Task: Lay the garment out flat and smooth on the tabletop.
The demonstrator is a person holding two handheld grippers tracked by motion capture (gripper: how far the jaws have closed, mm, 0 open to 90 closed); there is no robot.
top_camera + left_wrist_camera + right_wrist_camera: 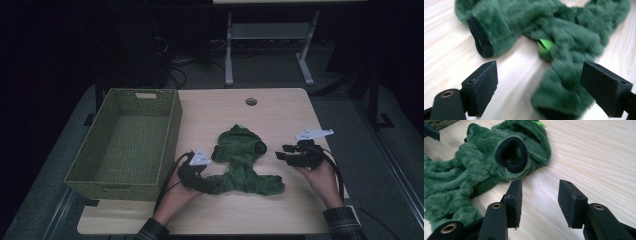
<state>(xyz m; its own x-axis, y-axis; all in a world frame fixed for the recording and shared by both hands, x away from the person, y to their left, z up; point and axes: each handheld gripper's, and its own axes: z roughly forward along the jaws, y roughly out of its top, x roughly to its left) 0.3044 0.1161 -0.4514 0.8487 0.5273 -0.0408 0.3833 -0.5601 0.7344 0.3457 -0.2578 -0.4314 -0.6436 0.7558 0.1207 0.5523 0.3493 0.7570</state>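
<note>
A dark green fleece garment lies crumpled on the middle of the wooden table. In the high view my left gripper rests at the garment's lower left end. In the left gripper view its jaws stand wide open around a fold of the green fleece, pads clear of it. A black cuff and a bright green tag lie just ahead. My right gripper sits right of the garment. It is open over bare wood, with another black cuff just beyond its left jaw.
A green woven basket stands along the table's left side, with nothing in it. A round cable hole sits near the far edge. Beyond the table are a desk frame and cables on the floor.
</note>
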